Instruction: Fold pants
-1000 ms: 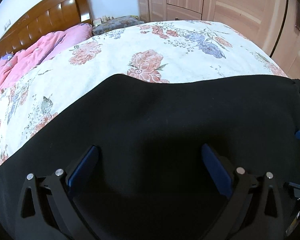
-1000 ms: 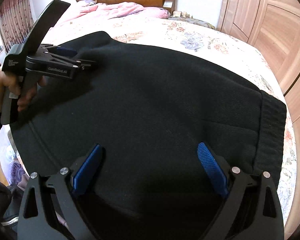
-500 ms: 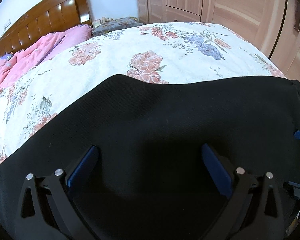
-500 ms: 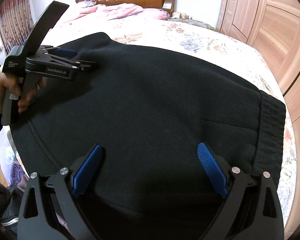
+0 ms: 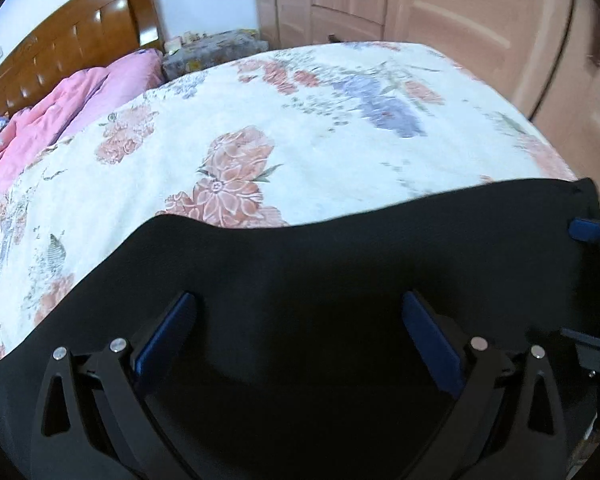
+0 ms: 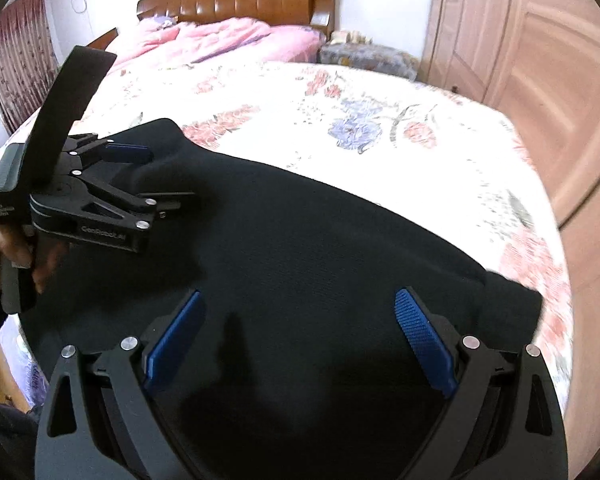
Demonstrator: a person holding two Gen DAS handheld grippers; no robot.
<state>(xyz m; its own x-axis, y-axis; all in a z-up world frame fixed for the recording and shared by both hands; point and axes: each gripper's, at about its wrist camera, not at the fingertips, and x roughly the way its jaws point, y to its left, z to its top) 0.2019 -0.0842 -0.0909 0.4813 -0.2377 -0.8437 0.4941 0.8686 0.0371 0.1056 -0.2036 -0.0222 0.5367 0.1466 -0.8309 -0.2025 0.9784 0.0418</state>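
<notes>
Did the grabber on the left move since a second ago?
Yes. In the right wrist view the left gripper has come toward the bed's middle, further over the black pants, and sits higher against the wooden headboard. That camera shifted too.

Only readable text I see sits on left claw [image 6: 162,178] in right wrist view. Side plate of claw body: white lettering, blurred, reads roughly "GenRobot.AI". Rear block by the hand: small white three-line label, too blurred for me to read. Purple bag [image 6: 32,380] at left edge: dark script, illegible. Left wrist view: no text I can find.
</notes>
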